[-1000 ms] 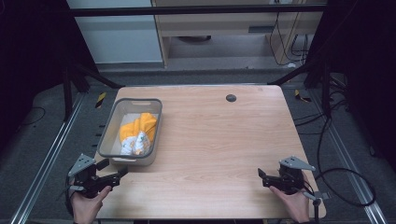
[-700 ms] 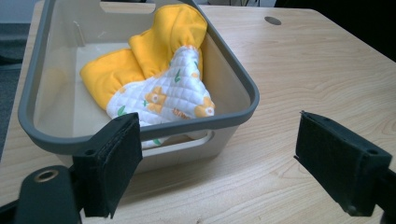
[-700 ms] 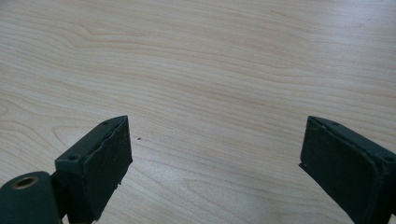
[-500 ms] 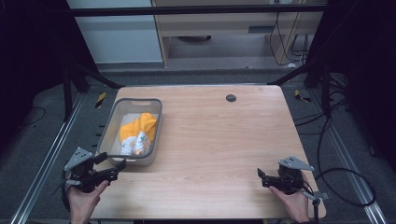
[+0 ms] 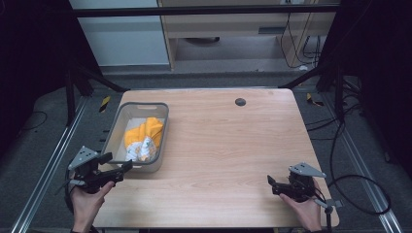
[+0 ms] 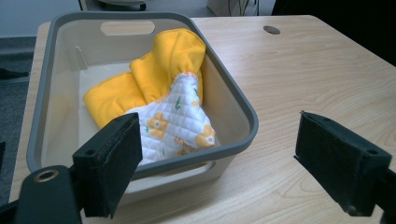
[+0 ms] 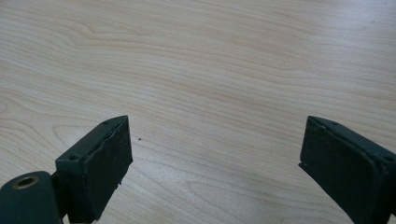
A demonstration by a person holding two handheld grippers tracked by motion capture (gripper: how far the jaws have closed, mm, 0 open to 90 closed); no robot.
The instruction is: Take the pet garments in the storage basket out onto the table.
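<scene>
The grey basket [image 5: 163, 112] serves as the landmark: it sits on the left part of the wooden desk [image 5: 228, 145], its long side running away from the person, with a slot handle cut into its far wall. Inside the basket lies a bunched cloth [image 5: 142, 138], yellow on its far part and white with small yellow and green prints on the part nearest the person; in the left gripper view the cloth [image 6: 161, 100] leans against the basket's right wall and reaches up to about rim height, while the basket's left half shows bare floor. The left gripper [image 5: 116, 171] hangs just in front of the basket's near wall, at the near left corner, held by a hand [image 5: 86, 204] that comes in from the desk's near edge. Its jaws stand wide apart and hold nothing; seen from its own camera, the left gripper [image 6: 219, 163] frames the basket's near rim [image 6: 196, 156] and the printed end of the cloth between its two black pads. The right gripper [image 5: 273, 182] is well apart from the basket, far off to its right near the desk's near right corner, low over bare wood. Its jaws are also spread wide with nothing between them, and in its own view the right gripper [image 7: 215, 158] looks down on plain wood grain. A small dark round hole [image 5: 240, 102] lies in the desk beyond and to the right of the basket.
</scene>
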